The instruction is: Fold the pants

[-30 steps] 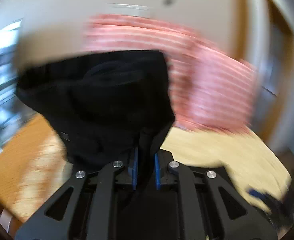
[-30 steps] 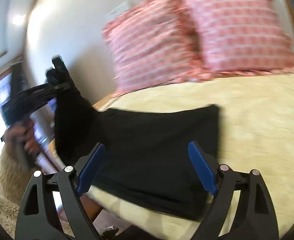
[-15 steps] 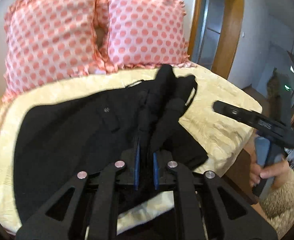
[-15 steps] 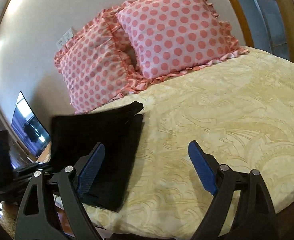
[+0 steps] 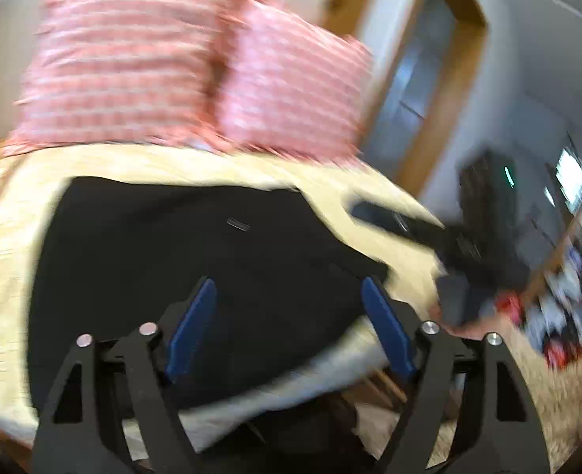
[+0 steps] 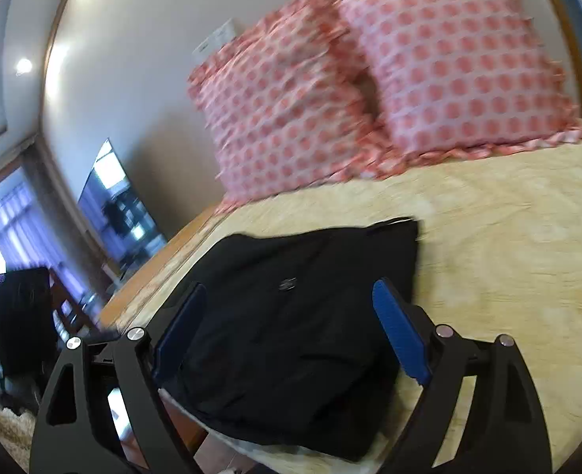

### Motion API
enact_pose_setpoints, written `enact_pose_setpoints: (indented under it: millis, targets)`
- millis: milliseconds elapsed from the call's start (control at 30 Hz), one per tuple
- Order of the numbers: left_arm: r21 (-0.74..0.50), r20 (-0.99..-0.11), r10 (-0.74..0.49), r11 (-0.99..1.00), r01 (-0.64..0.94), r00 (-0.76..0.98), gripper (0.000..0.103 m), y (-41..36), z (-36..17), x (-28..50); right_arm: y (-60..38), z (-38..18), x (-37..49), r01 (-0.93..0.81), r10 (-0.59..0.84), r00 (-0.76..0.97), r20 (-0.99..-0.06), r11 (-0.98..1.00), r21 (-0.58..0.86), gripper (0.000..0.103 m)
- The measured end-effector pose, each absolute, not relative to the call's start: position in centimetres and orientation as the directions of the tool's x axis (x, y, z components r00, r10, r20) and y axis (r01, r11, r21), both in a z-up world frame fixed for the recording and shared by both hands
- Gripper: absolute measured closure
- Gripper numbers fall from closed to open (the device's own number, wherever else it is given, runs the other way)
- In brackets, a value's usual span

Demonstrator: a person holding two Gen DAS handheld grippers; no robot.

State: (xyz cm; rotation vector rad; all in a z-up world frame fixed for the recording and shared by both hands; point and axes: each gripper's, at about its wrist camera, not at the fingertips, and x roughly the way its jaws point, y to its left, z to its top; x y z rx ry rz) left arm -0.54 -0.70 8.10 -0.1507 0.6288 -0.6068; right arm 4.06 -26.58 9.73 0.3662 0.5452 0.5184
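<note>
The bed (image 6: 508, 245), under a pale yellow patterned cover, fills most of both views, with two pink dotted pillows (image 6: 370, 91) propped against the wall at its head. The pants (image 6: 298, 316), black, lie near the foot corner of the bed, well apart from the pillows. They look like a compact, roughly rectangular bundle of more than one layer, its near edge reaching the edge of the mattress; a small metal tag or button shows on the top layer. How neat the hidden layers are cannot be told, and the left view is blurred.

The left gripper (image 5: 289, 328) hangs just above the near part of the pants (image 5: 196, 260), its blue fingers (image 5: 192, 328) spread wide with nothing between them. The right gripper (image 6: 291, 331) is likewise wide open and empty, poised over the bundle from the other side; in the left view it appears as a dark blurred shape (image 5: 421, 229) off the bed's right edge.

Judging by this, a fold has just been laid down and both tools are free. The step in hand seems to be a check or a tidy-up. If another fold is wanted, the next move calls for pinching one short edge through all layers, lifting low and carrying it across without dragging the bundle off the mattress. Otherwise, smoothing the top layer would do.
</note>
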Motion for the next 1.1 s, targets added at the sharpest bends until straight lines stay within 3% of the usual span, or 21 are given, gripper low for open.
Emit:
enact_pose_setpoints:
  millis: [67,167,267,433,567,700,733,900,933,967,1000,1067,1100]
  targets:
    - [-0.336,-0.535,-0.507,0.862,0.380,0.676,0.023,1.3,7.1,1.3,-25.5,9.0,4.8,-0.369,0.570,0.699,-0.431,0.805,0.465,0.015]
    - [-0.280,-0.668,-0.356,0.934,0.222,0.654,0.023,2.7,4.0,3.6,-24.2,6.6,6.1,-0.321,0.553,0.631,-0.544,0.824,0.466,0.015]
    - [-0.292,-0.666,-0.375,0.926,0.238,0.645,0.020,3.0,3.1,3.2,-23.5,5.6,5.9,-0.329,0.513,0.607,-0.607,0.858,0.396,0.016]
    - [-0.327,-0.645,-0.392,0.917,0.226,0.656,0.020,4.6,4.5,4.4,-27.2,7.9,8.4,-0.201,0.466,0.679,-0.567,0.861,0.467,0.016]
    - [-0.358,-0.652,-0.339,0.926,0.118,0.678,0.020,7.8,5.2,7.3,-29.4,6.0,12.4,-0.092,0.435,0.623,-0.650,0.866,0.491,0.032]
    - [-0.390,-0.738,-0.324,0.921,0.018,0.591,0.025,10.4,3.7,11.9,-29.0,4.3,14.2,-0.090,0.441,0.577,-0.687,0.870,0.484,0.039]
    - [-0.391,-0.755,-0.326,0.920,0.009,0.569,0.027,10.6,3.2,12.7,-28.6,4.3,14.3,-0.103,0.438,0.571,-0.695,0.877,0.468,0.045]
    - [-0.414,-0.764,-0.384,0.908,0.063,0.519,0.035,9.7,3.1,15.2,-27.8,4.2,13.9,-0.163,0.441,0.573,-0.691,0.887,0.431,0.047]
    - [-0.397,-0.768,-0.370,0.916,0.064,0.523,0.040,9.5,3.2,15.5,-27.7,4.1,13.9,-0.176,0.447,0.575,-0.685,0.886,0.430,0.056]
    - [-0.375,-0.779,-0.351,0.925,0.063,0.520,0.060,9.2,3.1,15.7,-27.6,4.2,13.7,-0.198,0.450,0.580,-0.679,0.887,0.418,0.072]
    - [-0.355,-0.782,-0.336,0.932,0.069,0.524,0.075,8.9,3.2,15.7,-27.4,4.5,13.7,-0.214,0.448,0.585,-0.677,0.890,0.404,0.077]
    - [-0.352,-0.767,-0.350,0.930,0.103,0.538,0.091,8.6,3.9,15.3,-27.3,5.2,13.6,-0.248,0.465,0.590,-0.660,0.882,0.400,0.086]
    - [-0.349,-0.761,-0.352,0.930,0.113,0.546,0.091,8.6,4.4,15.1,-27.3,5.6,13.7,-0.259,0.473,0.591,-0.653,0.878,0.402,0.087]
